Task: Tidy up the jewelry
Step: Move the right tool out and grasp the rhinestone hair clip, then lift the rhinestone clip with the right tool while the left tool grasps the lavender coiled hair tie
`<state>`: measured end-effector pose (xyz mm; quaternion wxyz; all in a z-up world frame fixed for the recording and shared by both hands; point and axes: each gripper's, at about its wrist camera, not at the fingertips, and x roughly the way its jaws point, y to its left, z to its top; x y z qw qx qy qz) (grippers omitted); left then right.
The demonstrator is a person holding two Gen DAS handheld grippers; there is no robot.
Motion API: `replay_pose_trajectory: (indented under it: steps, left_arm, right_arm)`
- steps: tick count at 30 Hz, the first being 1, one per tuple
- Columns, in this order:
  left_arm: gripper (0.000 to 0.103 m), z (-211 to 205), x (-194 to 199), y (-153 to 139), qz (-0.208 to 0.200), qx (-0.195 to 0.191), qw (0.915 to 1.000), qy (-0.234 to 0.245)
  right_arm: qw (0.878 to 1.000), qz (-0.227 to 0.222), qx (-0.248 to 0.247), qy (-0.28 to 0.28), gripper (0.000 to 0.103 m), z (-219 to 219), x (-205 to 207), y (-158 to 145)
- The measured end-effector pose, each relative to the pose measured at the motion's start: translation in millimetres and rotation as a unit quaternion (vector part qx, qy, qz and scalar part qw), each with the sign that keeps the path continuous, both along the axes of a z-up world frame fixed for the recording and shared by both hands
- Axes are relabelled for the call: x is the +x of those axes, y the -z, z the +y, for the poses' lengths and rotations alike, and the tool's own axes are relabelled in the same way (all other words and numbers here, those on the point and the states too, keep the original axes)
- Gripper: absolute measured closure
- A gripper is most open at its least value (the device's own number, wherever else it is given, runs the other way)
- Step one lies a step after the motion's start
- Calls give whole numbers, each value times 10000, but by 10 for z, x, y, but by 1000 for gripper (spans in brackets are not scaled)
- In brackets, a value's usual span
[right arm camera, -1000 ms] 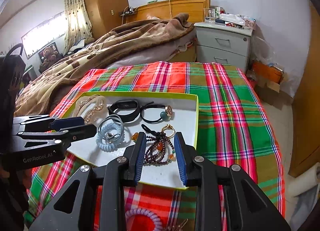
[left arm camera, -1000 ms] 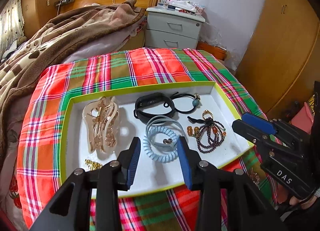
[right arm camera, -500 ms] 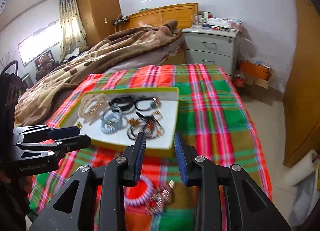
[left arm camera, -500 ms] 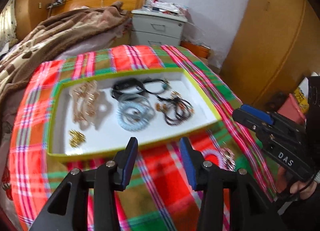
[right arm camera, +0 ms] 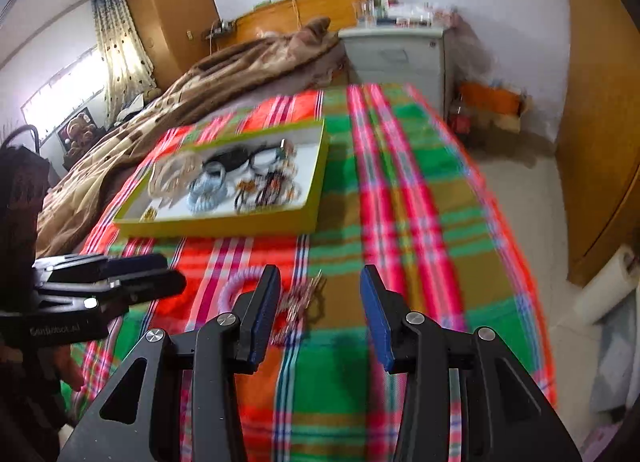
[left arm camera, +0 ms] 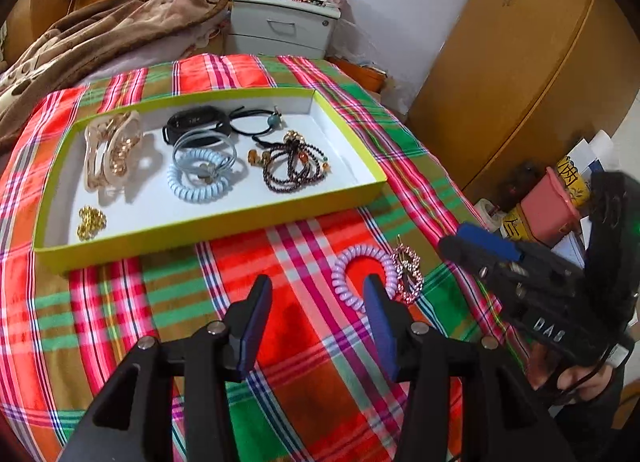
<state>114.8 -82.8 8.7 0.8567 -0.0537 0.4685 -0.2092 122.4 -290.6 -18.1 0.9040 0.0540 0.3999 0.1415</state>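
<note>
A yellow-green tray [left arm camera: 224, 219] with a white floor sits on the plaid cloth and holds a beige claw clip [left arm camera: 112, 149], a black band [left arm camera: 196, 123], a blue coil tie [left arm camera: 200, 181], dark bead bracelets [left arm camera: 292, 169] and a gold piece [left arm camera: 91, 217]. A lilac coil tie [left arm camera: 360, 262] and a pink rhinestone clip [left arm camera: 408, 274] lie on the cloth in front of the tray. My left gripper [left arm camera: 316, 302] is open and empty just short of the coil tie. My right gripper [right arm camera: 318, 302] is open and empty above the rhinestone clip [right arm camera: 298, 302]. The tray [right arm camera: 224, 223] shows blurred in the right wrist view.
The plaid cloth [left arm camera: 304, 362] covers a table that ends at the right. A brown blanket [left arm camera: 80, 41] on a bed lies behind, with a grey nightstand [left arm camera: 280, 25]. Wooden wardrobe [left arm camera: 520, 61] and boxes [left arm camera: 556, 205] stand at the right.
Both grippers have pulled back from the tray toward the near edge of the cloth. The right gripper's jaws have opened wider. The lilac tie and rhinestone clip have come into view.
</note>
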Motion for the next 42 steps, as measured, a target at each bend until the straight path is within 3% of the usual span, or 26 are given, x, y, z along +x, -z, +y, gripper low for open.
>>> replay_pose_trajectory:
  steps: [6,10,13,15,19,34,42]
  left_arm:
    - [54,69,-37,67,125,40,9999,-103]
    - [54,135,-33,90,201,-11,9996,-194]
    - [54,155,-29,97,196,-13,9996,-202]
    - [54,146,-32,96,193,-12,9996,-189]
    - [54,120,-20,98,196,-6,9997,-153]
    - [54,-63,89,165,303,34,9995,4]
    - [54,-282,194,230,325,352,9987,191]
  right_arm:
    - [9981,349,513,-46,61,44,1,177]
    - [9982,417,435,-51,61,120,14,226]
    - [9981,428,441,-58,72,138,22,244]
    - [9976,475,490,-69,73,136,29,262]
    - [9977,485,476,-69,93,147,15,288]
    - [9976,237,643,55,96,-56,-66,176]
    - [9972,59,722,188,96,-198,-112,63]
